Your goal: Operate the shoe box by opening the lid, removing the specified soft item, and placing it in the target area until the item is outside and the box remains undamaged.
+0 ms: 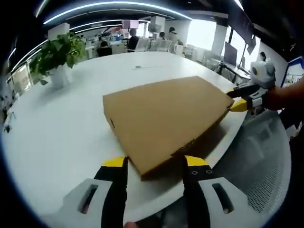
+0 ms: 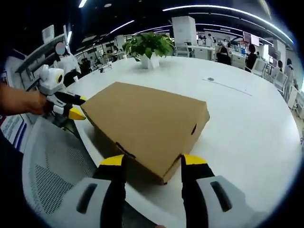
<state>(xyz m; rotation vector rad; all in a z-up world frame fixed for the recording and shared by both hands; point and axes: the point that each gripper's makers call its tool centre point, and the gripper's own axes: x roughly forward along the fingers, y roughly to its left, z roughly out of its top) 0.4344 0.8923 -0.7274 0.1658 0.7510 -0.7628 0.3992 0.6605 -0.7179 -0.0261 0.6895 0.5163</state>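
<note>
Box (image 1: 166, 121) of stiff, light cardboard, lid closed, on white surface (image 1: 61, 128); left gripper (image 1: 156, 164) and right gripper (image 2: 153, 162) jaws released astride opposite corners; lift lid by its front edge

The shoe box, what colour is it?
Plain brown cardboard shoe box, clearest in the right gripper view.

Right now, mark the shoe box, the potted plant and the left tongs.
shoe box (image 1: 164, 121), left gripper view, middle of closed lid.
potted plant (image 2: 148, 45), right gripper view, leaves.
left tongs (image 1: 155, 164), left gripper view, midway between yellow tips.
</note>
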